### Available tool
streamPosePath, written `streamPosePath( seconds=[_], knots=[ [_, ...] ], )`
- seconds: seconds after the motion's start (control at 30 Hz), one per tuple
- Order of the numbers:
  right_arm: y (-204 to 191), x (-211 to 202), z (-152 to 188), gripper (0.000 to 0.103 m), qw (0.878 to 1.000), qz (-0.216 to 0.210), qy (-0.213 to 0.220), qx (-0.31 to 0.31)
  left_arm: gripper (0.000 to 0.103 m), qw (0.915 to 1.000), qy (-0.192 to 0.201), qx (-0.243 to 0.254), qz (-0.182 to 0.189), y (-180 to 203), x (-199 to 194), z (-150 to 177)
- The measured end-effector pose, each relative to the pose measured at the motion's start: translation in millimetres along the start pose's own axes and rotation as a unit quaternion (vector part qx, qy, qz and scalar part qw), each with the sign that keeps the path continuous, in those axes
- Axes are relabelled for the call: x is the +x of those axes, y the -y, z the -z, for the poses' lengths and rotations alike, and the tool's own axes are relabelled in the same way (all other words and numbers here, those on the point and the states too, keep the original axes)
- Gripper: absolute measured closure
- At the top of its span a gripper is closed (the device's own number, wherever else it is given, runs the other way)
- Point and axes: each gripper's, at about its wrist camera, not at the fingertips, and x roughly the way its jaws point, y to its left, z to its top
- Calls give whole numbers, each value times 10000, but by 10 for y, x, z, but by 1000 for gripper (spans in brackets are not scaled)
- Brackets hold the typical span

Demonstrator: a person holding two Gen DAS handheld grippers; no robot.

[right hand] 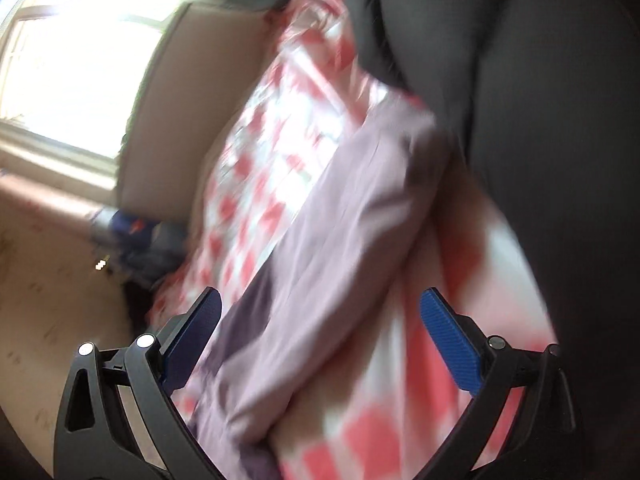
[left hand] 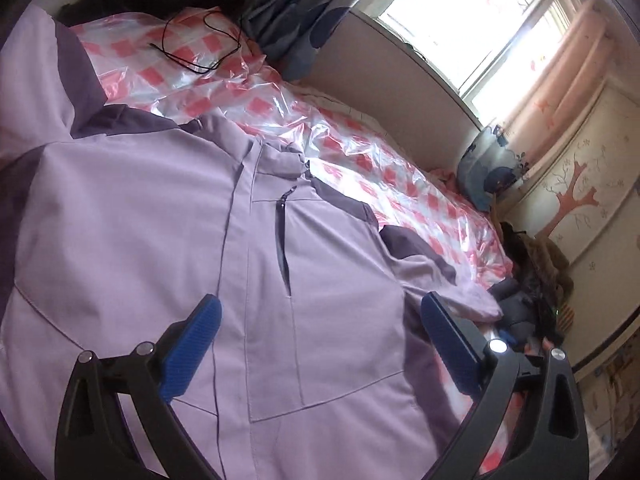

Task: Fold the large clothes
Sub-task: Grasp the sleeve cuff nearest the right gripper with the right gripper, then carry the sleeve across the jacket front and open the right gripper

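The lilac jacket point(left hand: 168, 240) lies front-up and spread on the bed point(left hand: 400, 184), atop a glossy, crinkled pink-checked plastic sheet point(left hand: 248, 92). Judged from this, folding has barely begun: body and one sleeve point(left hand: 432, 272) remain extended. The fabric is smooth and woven, with darker purple panels and a zipped chest pocket point(left hand: 283, 236). The left gripper point(left hand: 320, 340) and right gripper point(right hand: 320, 340) both hold their fingers wide apart, gripping nothing.

The lilac-and-purple cloth jacket point(left hand: 140, 220) looked matt and smooth; the pink-checked clear plastic sheet point(left hand: 360, 152) beneath it was glossy, crinkled.
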Motion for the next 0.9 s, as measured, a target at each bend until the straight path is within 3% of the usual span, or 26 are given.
streamPosePath(
  seconds=[0.1,0.17,0.2,0.23,0.27,0.4,0.6,0.77,0.9],
  knots=[
    [11,244,-161,7,9996,145,249,12,8,9994,-307,-153,-19,-177,114,77],
    [113,387,-258,18,9988,278,392,20,8,9981,-340,-506,33,-302,129,58],
    [114,434,-298,40,9981,382,480,-21,8,9976,-313,-620,41,-348,113,47],
    [122,493,-315,74,9977,469,488,-27,8,9974,-258,-665,42,-374,88,38],
    [139,547,-344,85,9971,596,483,-14,8,9978,-208,-636,20,-380,73,40],
    [46,515,-333,90,9966,416,667,-234,8,9988,-112,-460,-113,-358,38,26],
    [-456,-36,-129,90,9882,-488,1197,-826,8,9980,-77,-601,-150,-419,11,5],
    [-1075,-348,86,90,9745,-858,1478,-1451,8,9953,226,-854,-396,-573,-98,-81],
    [-1835,-436,382,90,9558,-935,1618,-2268,8,9920,449,-1028,-570,-696,-220,-168]
  ],
)
